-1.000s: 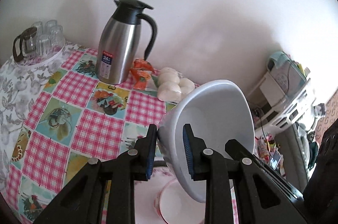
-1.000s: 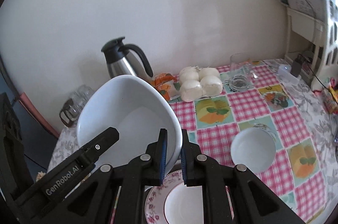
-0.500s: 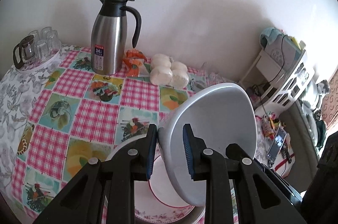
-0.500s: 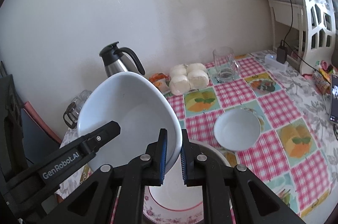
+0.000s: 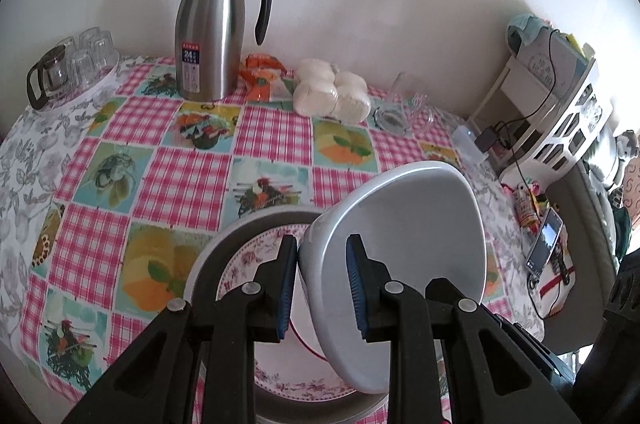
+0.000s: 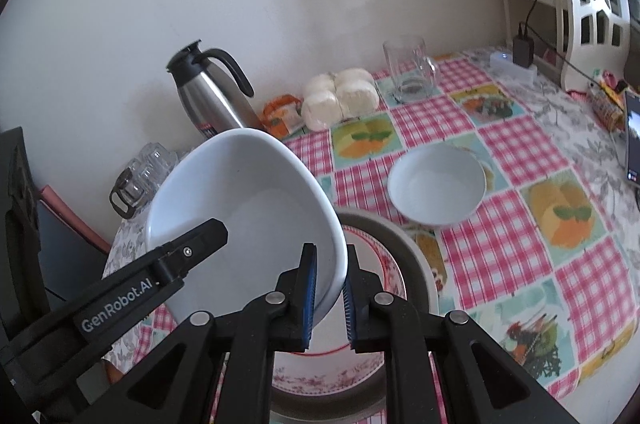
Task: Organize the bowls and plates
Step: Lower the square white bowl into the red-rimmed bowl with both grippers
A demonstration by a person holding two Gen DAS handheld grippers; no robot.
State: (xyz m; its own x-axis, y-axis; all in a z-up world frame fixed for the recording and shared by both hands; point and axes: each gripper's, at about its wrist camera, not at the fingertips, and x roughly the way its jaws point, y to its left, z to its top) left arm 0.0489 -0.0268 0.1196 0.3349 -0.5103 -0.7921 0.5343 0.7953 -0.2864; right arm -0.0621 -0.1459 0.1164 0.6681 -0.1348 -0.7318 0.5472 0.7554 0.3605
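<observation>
Both grippers, left (image 5: 322, 282) and right (image 6: 329, 298), are clamped on opposite rims of the white bowl (image 6: 244, 220), held tilted above the floral plate (image 5: 256, 264) in its grey dish. Judged rigid, glazed, slippery and breakable; rim holds suit it. A small bowl (image 6: 438, 184) sits nearby; the desk (image 5: 180, 180) beyond lies open.

We see a glossy, smooth white ceramic bowl (image 5: 404, 240) above a glazed plate (image 5: 256, 256) with a pink floral rim. The jug (image 5: 208, 36) looks like brushed steel with a black plastic handle, and the surface (image 5: 188, 180) wears a slightly shiny checked cloth. The tumbler (image 6: 408, 72) is clear glass.
</observation>
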